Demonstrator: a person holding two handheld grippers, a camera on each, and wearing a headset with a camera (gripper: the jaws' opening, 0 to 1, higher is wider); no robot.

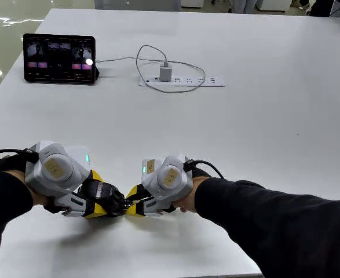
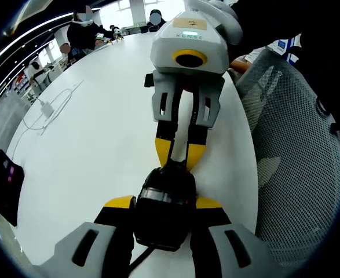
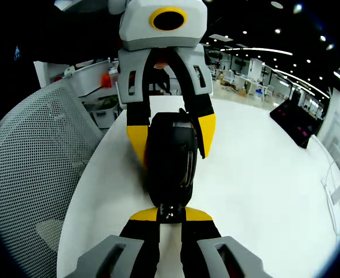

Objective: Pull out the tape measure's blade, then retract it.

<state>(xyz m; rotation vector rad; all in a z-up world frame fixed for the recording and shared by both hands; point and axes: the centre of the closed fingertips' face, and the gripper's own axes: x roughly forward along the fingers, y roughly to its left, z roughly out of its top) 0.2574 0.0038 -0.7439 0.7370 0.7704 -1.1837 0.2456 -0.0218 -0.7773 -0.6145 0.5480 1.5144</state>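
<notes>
Left tongs (image 2: 164,202) clamped on tape measure (image 3: 170,159) body, at near edge of table (image 1: 245,127), well apart from tablet (image 1: 58,59). Right tongs (image 3: 171,214) pinched on its front end. 0 blade visible: pull-out looks barely started, retract pending.

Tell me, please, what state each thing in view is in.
tape measure, blade not yet pulled out, clamped from both ends
left gripper, shut on the tape measure's case
right gripper, shut on the tape measure's front tip
tablet, screen lit, propped upright
charger, plugged into the power strip
</notes>
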